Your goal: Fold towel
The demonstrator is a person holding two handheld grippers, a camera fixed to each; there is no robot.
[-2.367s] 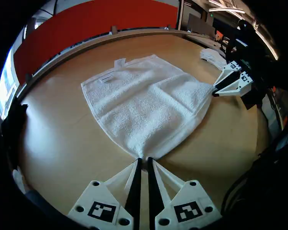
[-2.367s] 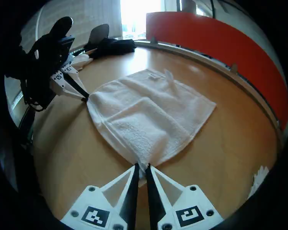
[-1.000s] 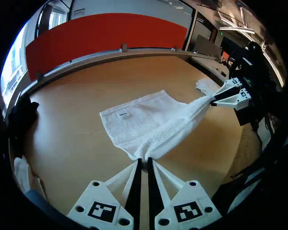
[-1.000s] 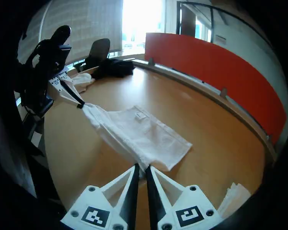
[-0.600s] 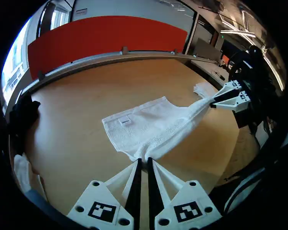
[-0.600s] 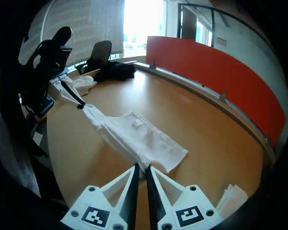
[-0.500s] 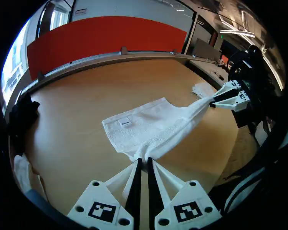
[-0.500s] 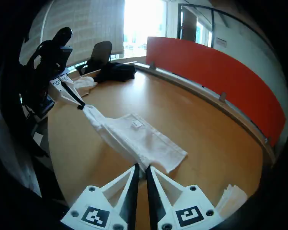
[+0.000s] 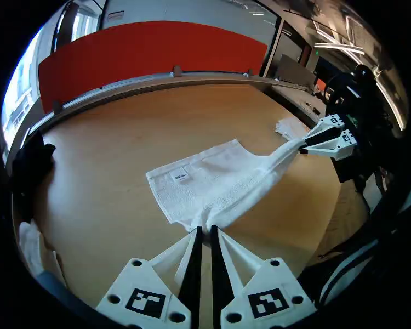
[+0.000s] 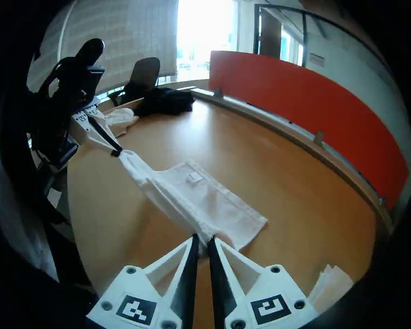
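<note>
Left gripper view looks across a broad, light wooden table (image 9: 107, 164) with a curved far edge. A long red partition (image 9: 150, 49) backs it, a bright window (image 9: 16, 93) stands at the left, and strip ceiling lights (image 9: 337, 48) run over the right. Your left gripper (image 9: 204, 230) has its two fingers drawn together on one corner of the white towel (image 9: 216, 181), with the cloth pinched between the tips. From there the towel runs as a raised, bunched band to your right gripper (image 9: 303, 147), whose fingers are likewise clamped on another corner held above the wood. The rest of the towel lies flat on the table toward the partition, with a small sewn label (image 9: 178, 175) facing up. Just beyond your right gripper a small pile of white cloth (image 9: 290, 127) rests near the table's edge, apart from the towel. At the table's left rim lies a dark bundle (image 9: 33, 162), and a second white cloth (image 9: 30, 252) sits nearer you, beside your left gripper. Both are well apart from the towel. Right gripper view shows a dark office chair (image 10: 142, 74) standing behind that bundle, in front of the blinds and the bright glass. The dark body of your left tool rises at that picture's left edge.
</note>
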